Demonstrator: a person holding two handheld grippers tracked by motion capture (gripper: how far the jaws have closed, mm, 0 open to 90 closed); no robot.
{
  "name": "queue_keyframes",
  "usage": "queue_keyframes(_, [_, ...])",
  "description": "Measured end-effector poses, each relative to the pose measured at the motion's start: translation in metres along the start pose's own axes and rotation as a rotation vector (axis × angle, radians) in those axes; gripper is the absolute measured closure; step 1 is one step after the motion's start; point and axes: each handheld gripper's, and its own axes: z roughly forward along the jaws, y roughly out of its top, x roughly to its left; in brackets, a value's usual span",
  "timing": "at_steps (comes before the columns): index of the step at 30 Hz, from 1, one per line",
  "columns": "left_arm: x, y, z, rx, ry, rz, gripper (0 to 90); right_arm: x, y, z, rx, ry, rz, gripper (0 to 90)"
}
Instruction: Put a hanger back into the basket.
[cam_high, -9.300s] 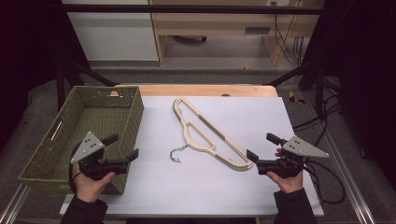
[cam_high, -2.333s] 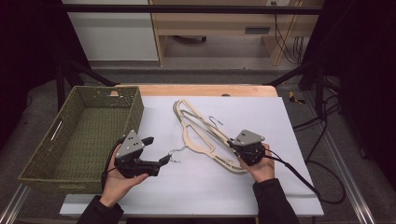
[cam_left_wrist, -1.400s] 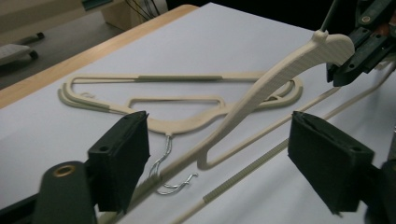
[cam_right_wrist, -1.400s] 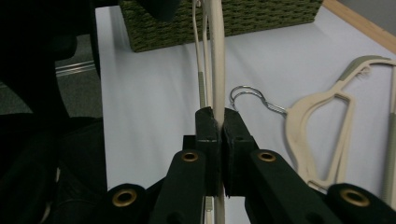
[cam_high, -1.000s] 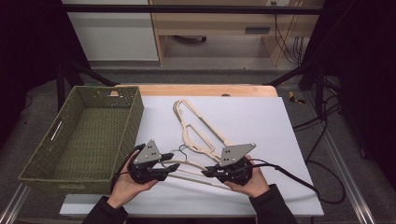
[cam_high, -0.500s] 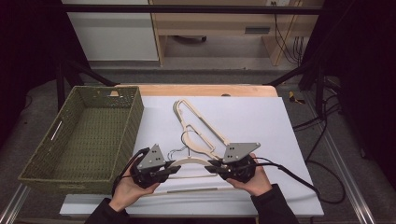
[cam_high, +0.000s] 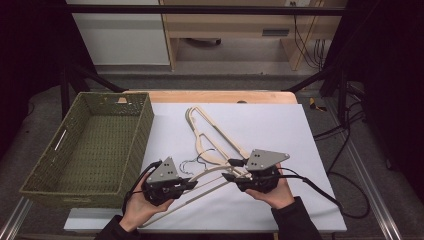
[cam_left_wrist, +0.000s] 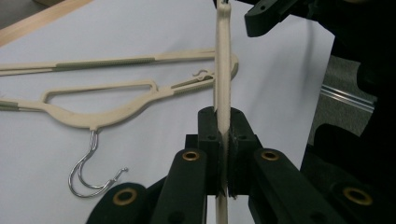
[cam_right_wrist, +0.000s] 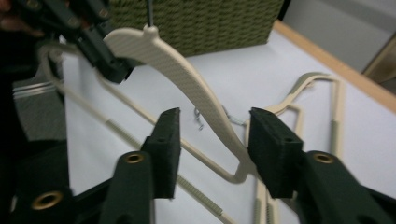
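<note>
A cream hanger (cam_high: 212, 171) hangs in the air between my two grippers, above the white table (cam_high: 280, 135). My left gripper (cam_left_wrist: 223, 117) is shut on one arm of that cream hanger (cam_left_wrist: 222, 56), its jaws having just been closing on it. My right gripper (cam_right_wrist: 214, 133) is open, its jaws having just been opening; the corner of the held hanger (cam_right_wrist: 187, 79) sits between the pads, and no pad presses on it. In the high view the left gripper (cam_high: 192, 184) is at the front left and the right gripper (cam_high: 231, 170) faces it.
More cream hangers (cam_high: 204, 129) with wire hooks (cam_left_wrist: 91, 172) lie on the table behind the grippers. A green woven basket (cam_high: 60, 185) stands empty at the left edge. Cables (cam_high: 320, 187) trail off to the right.
Both hands have stayed nearly in place. The left jaws have closed onto the hanger's arm and the right jaws have spread away from its other end.
</note>
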Motion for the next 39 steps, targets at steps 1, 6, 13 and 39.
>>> queue_keyframes(1, [0.000,0.000,-0.002,-0.003,0.018,0.001,86.6,-0.001,0.000,-0.002,-0.013,0.002,0.011,48.7])
queue_keyframes(6, [0.003,0.002,-0.015,-0.044,0.061,-0.029,86.6,-0.009,-0.003,-0.012,-0.082,-0.055,0.069,34.7])
queue_keyframes(13, [0.004,0.008,-0.035,-0.086,0.124,-0.049,86.5,-0.023,-0.012,-0.027,-0.133,-0.147,0.167,21.1])
queue_keyframes(39, [0.082,0.044,-0.128,-0.139,0.267,-0.073,86.5,-0.042,-0.034,-0.050,-0.145,-0.276,0.269,9.1])
